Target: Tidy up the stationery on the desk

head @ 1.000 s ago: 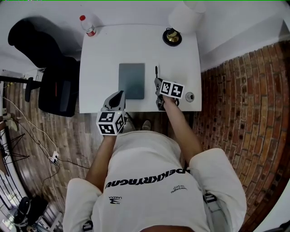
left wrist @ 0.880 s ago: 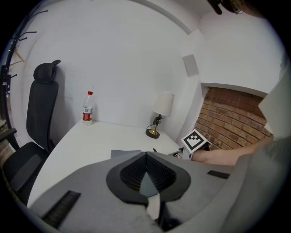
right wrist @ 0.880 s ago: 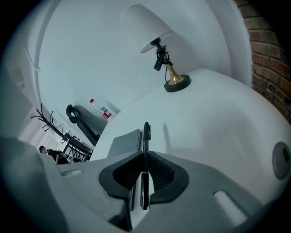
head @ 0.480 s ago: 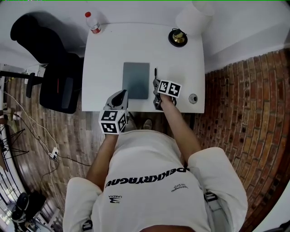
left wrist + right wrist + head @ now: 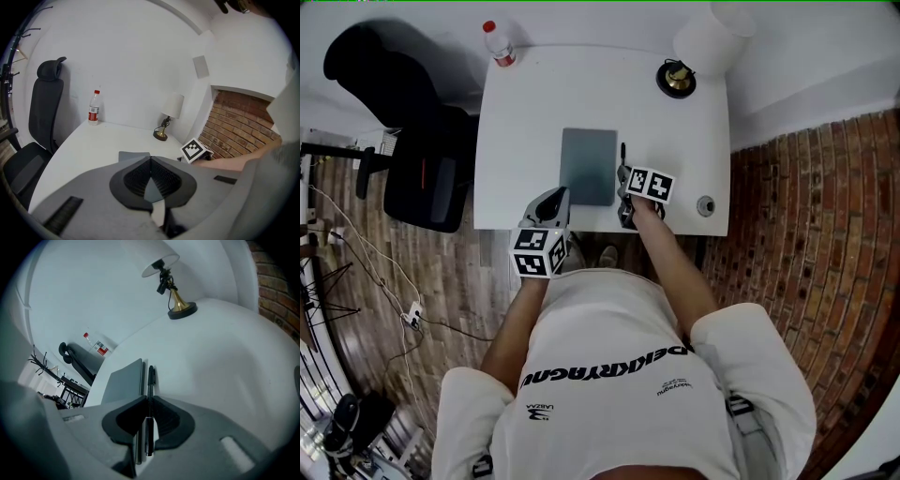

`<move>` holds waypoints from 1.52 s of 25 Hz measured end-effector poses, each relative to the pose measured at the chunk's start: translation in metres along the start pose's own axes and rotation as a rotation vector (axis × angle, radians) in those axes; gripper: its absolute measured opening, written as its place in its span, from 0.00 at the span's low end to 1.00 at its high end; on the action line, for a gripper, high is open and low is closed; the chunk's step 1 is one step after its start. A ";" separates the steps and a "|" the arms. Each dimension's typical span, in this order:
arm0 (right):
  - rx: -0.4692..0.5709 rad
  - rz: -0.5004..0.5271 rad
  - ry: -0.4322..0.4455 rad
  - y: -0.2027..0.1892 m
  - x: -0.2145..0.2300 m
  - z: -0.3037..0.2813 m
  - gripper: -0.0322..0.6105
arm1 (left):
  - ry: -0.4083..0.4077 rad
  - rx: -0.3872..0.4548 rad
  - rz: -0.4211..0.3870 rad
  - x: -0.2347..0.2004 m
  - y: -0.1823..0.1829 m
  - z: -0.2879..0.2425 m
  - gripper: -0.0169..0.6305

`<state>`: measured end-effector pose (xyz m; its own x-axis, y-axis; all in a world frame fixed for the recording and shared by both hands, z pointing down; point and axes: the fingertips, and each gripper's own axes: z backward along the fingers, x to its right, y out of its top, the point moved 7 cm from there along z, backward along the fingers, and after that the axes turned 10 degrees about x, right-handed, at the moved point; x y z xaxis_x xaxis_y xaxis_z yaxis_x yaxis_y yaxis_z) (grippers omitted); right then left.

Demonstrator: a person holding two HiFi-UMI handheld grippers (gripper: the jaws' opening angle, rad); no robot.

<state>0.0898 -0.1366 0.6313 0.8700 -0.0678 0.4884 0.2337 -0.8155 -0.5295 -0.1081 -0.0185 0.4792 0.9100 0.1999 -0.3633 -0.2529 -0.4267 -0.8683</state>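
pen (image 5: 622,155) nearer notebook (image 5: 589,167), in right gripper (image 5: 146,401)

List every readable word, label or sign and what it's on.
Shirt: roughly "DEKKRYAGNU", stylised lettering, uncertain.
Shirt's small logos: too small to read.
Bottle label: too small to read.
Marker cubes: black-and-white square patterns only, no words.
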 end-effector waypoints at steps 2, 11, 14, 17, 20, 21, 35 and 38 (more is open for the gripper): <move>-0.002 0.000 0.000 -0.001 -0.002 0.000 0.12 | -0.002 -0.003 0.003 -0.001 -0.001 0.000 0.02; -0.014 0.025 -0.011 -0.008 -0.005 -0.005 0.12 | -0.010 -0.018 0.017 -0.006 -0.005 -0.002 0.02; -0.016 0.059 -0.012 -0.008 -0.005 -0.005 0.12 | -0.008 -0.022 0.018 -0.008 -0.007 -0.001 0.02; -0.015 0.049 -0.005 -0.008 -0.006 -0.005 0.12 | -0.007 -0.021 0.024 -0.009 -0.006 -0.001 0.02; -0.010 -0.003 0.015 -0.008 -0.005 -0.005 0.12 | -0.008 -0.020 0.029 -0.011 -0.005 -0.001 0.02; -0.006 -0.019 0.020 -0.007 -0.004 -0.004 0.13 | -0.009 -0.019 0.031 -0.011 -0.005 -0.001 0.02; 0.135 -0.055 0.141 0.022 -0.011 0.052 0.13 | -0.054 0.012 -0.008 0.009 0.005 -0.001 0.02; 0.185 -0.050 0.170 0.029 -0.019 0.072 0.13 | -0.064 0.020 -0.022 0.014 0.008 0.002 0.02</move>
<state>0.1117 -0.1175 0.5566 0.7736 -0.1388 0.6183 0.3631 -0.7026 -0.6120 -0.0979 -0.0168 0.4664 0.8927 0.2655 -0.3641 -0.2399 -0.4041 -0.8827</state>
